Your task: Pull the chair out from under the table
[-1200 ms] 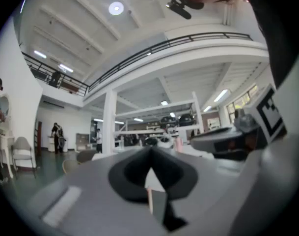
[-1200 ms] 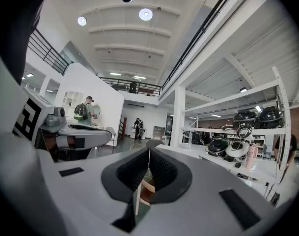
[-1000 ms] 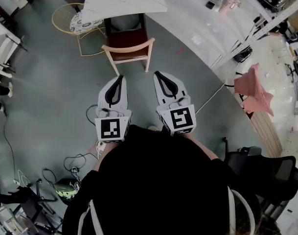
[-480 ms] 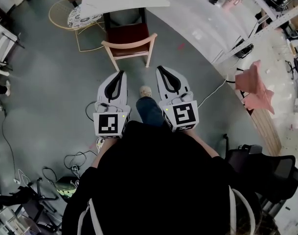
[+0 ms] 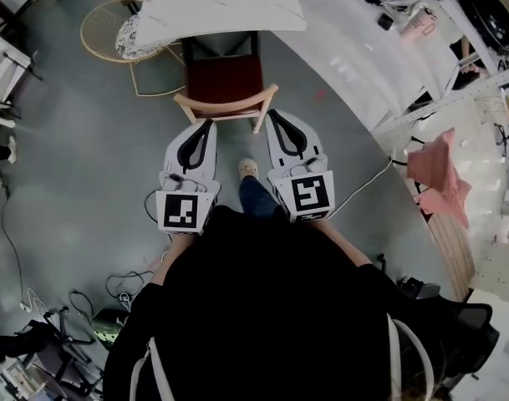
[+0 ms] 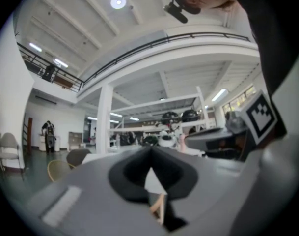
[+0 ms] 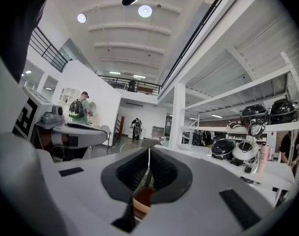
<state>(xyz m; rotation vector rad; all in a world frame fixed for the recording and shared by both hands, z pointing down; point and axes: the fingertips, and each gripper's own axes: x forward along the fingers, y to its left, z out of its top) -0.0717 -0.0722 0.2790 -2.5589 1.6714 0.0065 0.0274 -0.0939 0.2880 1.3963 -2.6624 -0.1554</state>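
- Chair (image 5: 225,73): front under bench (image 5: 221,2), back rail nearest person.
- L hand-held gripper (image 5: 208,124) & R hand-held gripper (image 5: 270,114): both pressed together, empty, just behind chair's rail.
- Open the 2, pinch rail evenly, pull straight.

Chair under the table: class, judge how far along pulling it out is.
Done: left gripper and right gripper sit just short of the wooden backrest of the chair, both shut, empty. In hand: no grip yet. Left: everything else; the seat front lies under the table, so grasp the backrest and pull.
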